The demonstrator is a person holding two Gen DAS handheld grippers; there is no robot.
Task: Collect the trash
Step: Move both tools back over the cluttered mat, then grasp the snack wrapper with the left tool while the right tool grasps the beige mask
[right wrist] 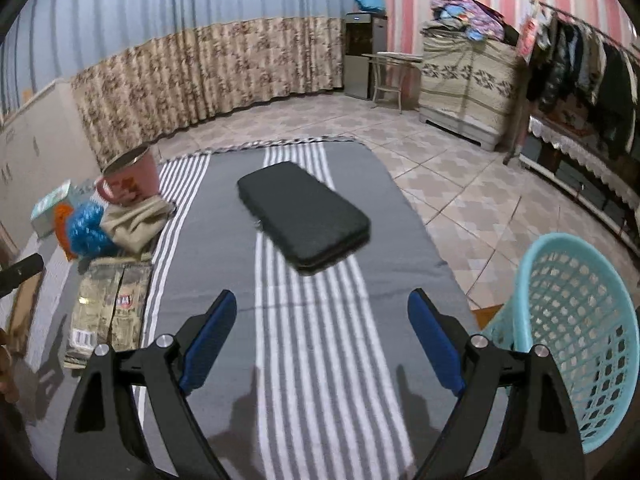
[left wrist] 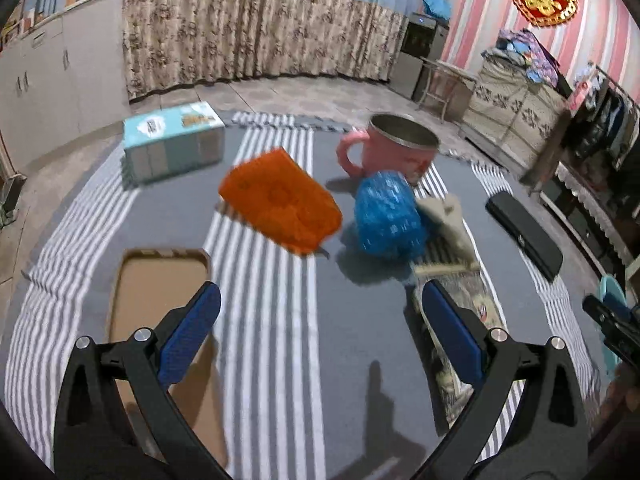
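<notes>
On a grey striped cloth lie an orange sponge-like block, a crumpled blue plastic bag, a beige crumpled wrapper, a flattened printed packet and a brown cardboard piece. My left gripper is open and empty, hovering in front of the sponge and bag. My right gripper is open and empty, above the cloth in front of a black case. A turquoise mesh basket stands at the right, off the table edge.
A pink mug stands behind the blue bag. A light-blue box sits at the back left. The black case also shows in the left wrist view. Tiled floor, curtains and furniture surround the table.
</notes>
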